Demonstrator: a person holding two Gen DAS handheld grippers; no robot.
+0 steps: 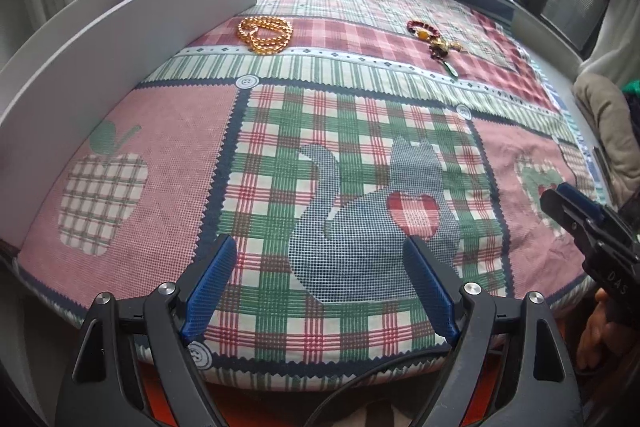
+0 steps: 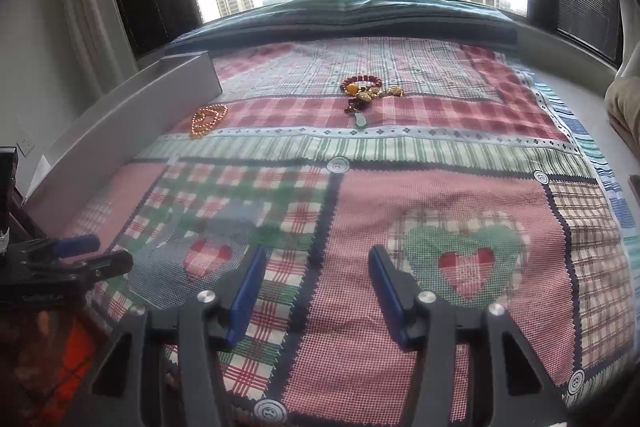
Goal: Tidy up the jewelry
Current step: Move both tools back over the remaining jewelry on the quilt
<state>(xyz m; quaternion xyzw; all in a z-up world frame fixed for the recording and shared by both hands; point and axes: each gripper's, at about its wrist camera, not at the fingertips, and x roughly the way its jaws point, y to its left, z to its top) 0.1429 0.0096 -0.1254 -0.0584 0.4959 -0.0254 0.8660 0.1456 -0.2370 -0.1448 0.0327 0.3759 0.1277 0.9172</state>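
A gold bead necklace (image 1: 265, 34) (image 2: 208, 119) lies coiled on the patchwork tablecloth, close to a long grey box (image 1: 120, 39) (image 2: 132, 119) along the table's left side. A dark red bead bracelet with gold charms and a green pendant (image 1: 434, 41) (image 2: 366, 91) lies farther right. My left gripper (image 1: 322, 259) is open over the grey cat patch at the near edge, nothing between its fingers; it also shows at the left border of the right wrist view (image 2: 86, 253). My right gripper (image 2: 316, 267) is open and empty near the heart patch; its black fingers (image 1: 568, 211) reach in from the right.
The tablecloth (image 1: 360, 131) (image 2: 400, 195) covers a round table. A window with tower blocks lies beyond the far edge. A beige cushion (image 1: 608, 123) sits at the right. A person's hand (image 1: 600, 331) shows below the right gripper.
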